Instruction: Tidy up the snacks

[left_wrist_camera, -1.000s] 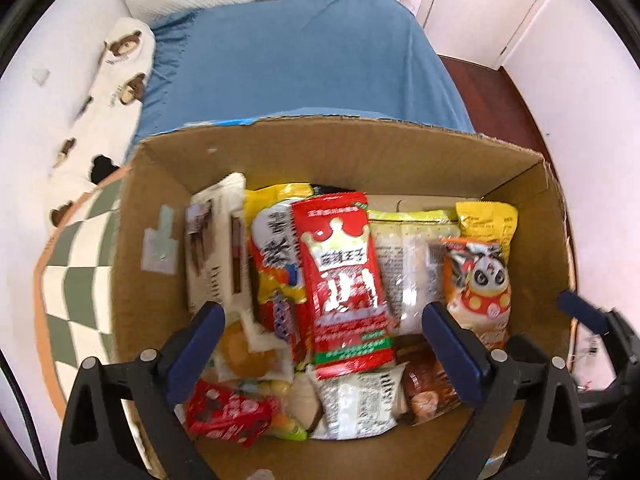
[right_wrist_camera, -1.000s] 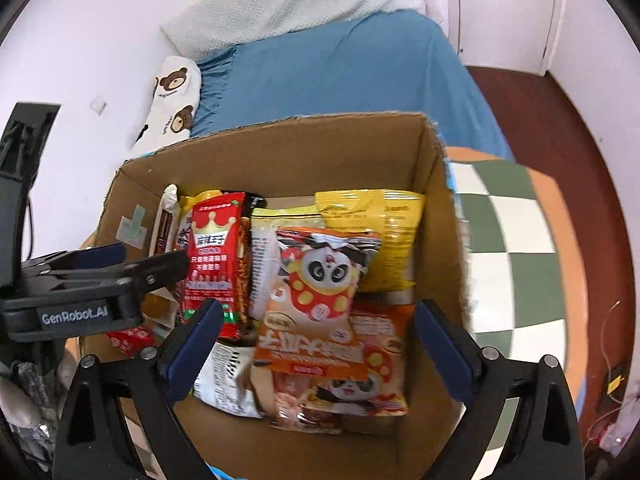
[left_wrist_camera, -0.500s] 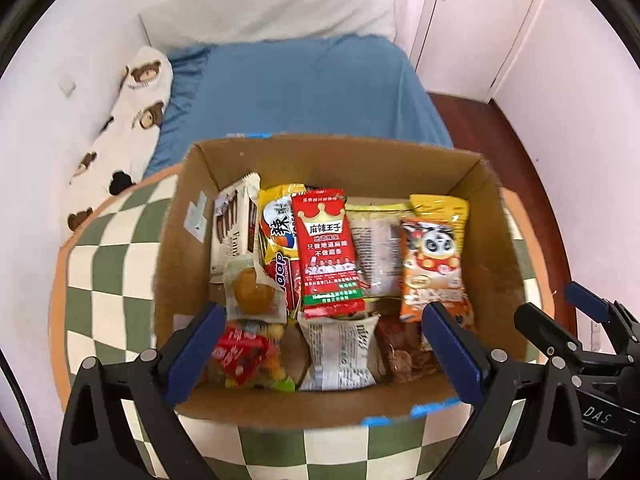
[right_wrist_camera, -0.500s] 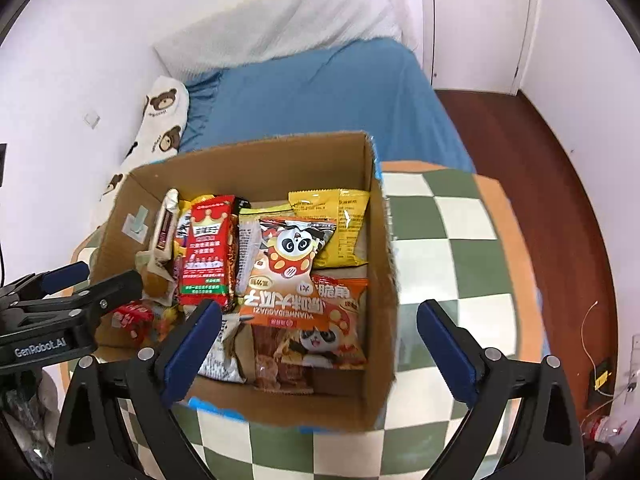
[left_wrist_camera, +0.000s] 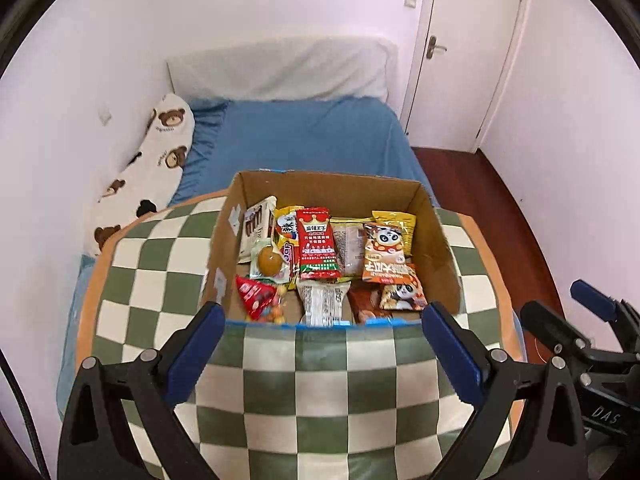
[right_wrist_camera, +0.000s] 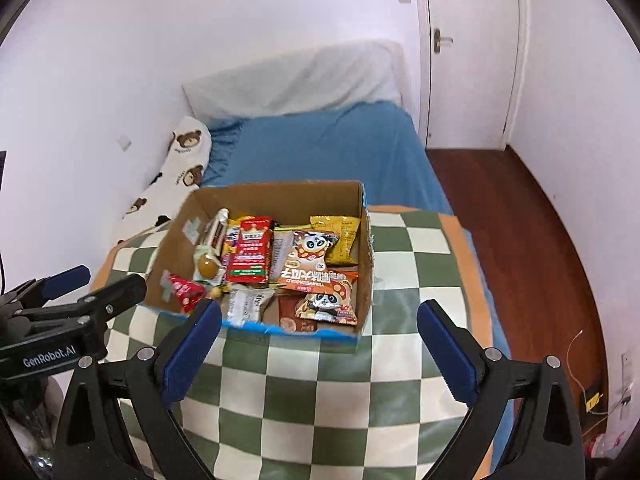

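Note:
An open cardboard box stands on a green-and-white checked table. It holds several snack packets: a red crown packet, an orange panda bag, a yellow bag, a white packet. The box also shows in the right wrist view, with the red packet and panda bag. My left gripper is open and empty, above the table in front of the box. My right gripper is open and empty, also short of the box.
A bed with a blue sheet and a bear-print pillow lies behind the table. A white door and dark wooden floor are to the right. Walls close in on the left.
Both grippers have pulled back and up from over the box. The box now looks smaller and the checked table fills the foreground. Both stay open and empty.

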Demonstrator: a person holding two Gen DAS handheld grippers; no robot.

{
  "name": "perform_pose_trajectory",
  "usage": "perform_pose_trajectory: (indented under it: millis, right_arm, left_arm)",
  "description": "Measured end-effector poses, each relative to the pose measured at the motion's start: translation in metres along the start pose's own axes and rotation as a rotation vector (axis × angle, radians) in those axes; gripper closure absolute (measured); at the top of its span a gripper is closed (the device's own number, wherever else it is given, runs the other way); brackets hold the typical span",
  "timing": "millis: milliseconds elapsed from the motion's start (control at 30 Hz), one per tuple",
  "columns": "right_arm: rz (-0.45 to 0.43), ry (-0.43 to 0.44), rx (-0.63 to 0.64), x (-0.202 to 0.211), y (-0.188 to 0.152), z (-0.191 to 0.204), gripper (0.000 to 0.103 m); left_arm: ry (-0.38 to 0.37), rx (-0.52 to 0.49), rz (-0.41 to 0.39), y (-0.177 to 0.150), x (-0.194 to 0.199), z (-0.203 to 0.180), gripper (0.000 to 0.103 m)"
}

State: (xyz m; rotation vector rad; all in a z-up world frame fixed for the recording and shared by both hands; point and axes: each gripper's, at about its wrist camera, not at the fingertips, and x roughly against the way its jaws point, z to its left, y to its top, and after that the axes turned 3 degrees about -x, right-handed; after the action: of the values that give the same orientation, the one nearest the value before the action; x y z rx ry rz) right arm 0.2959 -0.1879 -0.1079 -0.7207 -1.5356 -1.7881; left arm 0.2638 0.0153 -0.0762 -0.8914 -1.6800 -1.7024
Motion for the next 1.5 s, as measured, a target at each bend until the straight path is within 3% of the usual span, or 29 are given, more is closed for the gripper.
perform_pose_trajectory:
  millis: [400, 800, 1033, 1367, 1500]
  right_arm:
    - [-0.105, 0.01, 0.022, 0.106, -0.051, 0.018, 0.0]
    - [-0.182, 0.007, 0.054, 0.164, -0.069, 0.027, 0.0]
    - [-0.203, -0.011, 0.061, 0.16, -0.069, 0.027, 0.0]
    - [-0.207, -0.051, 0.036, 0.115, -0.047, 0.018, 0.0]
    - [-0.207, -0.063, 0.04, 0.095, -0.036, 0.019, 0.0]
  left_arm:
    - [0.045, -0.018, -0.079, -0.052, 0.082, -0.004, 0.002]
    - [0.039, -0.002, -0.127, -0.071, 0.126, -0.006, 0.002]
    - [0.065, 0.016, -0.151, -0.07, 0.117, -0.001, 0.002]
    - [0.121, 0.025, -0.145, -0.05, 0.076, 0.004, 0.0]
    - [0.121, 0.018, -0.108, -0.039, 0.055, 0.006, 0.0]
